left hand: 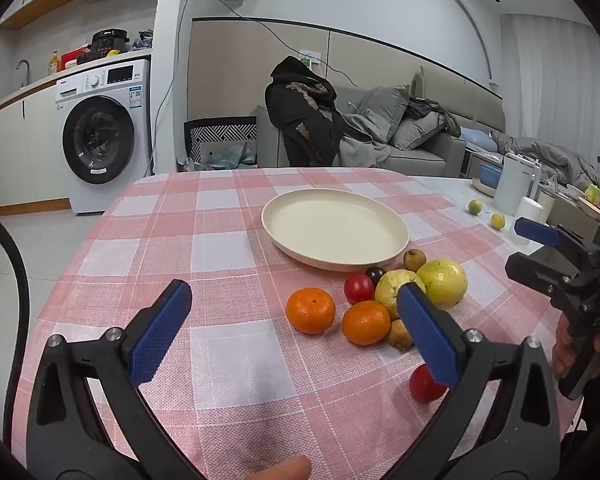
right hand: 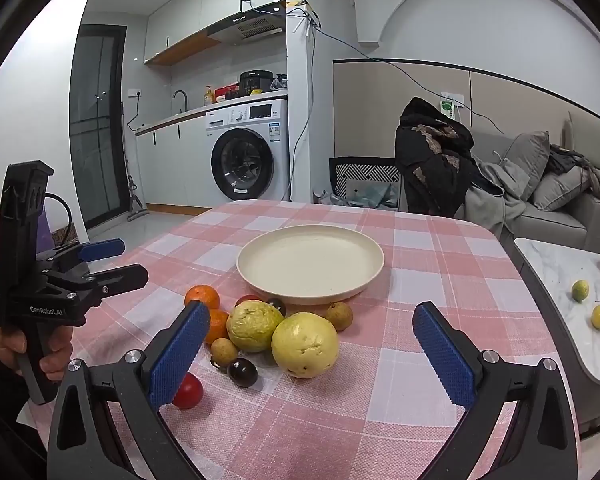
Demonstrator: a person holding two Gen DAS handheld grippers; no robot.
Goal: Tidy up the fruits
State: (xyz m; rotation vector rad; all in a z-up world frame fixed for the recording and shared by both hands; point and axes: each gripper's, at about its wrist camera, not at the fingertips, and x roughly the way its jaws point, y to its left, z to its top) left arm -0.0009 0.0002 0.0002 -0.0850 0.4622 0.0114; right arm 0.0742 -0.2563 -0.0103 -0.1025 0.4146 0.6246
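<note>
left gripper [left hand: 296,312] and right gripper [right hand: 312,332] both spread wide, gripping nothing. fruits [right hand: 260,328] heaped on the checked cloth [right hand: 420,360] just in front of the empty cream plate [right hand: 364,284], touching its near rim.

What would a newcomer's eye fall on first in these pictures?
An empty cream plate sits mid-table on a pink checked cloth. Just in front of it huddle the fruits: two yellow guavas, two oranges and small tomatoes. Each open hand-held gripper frames them.
</note>
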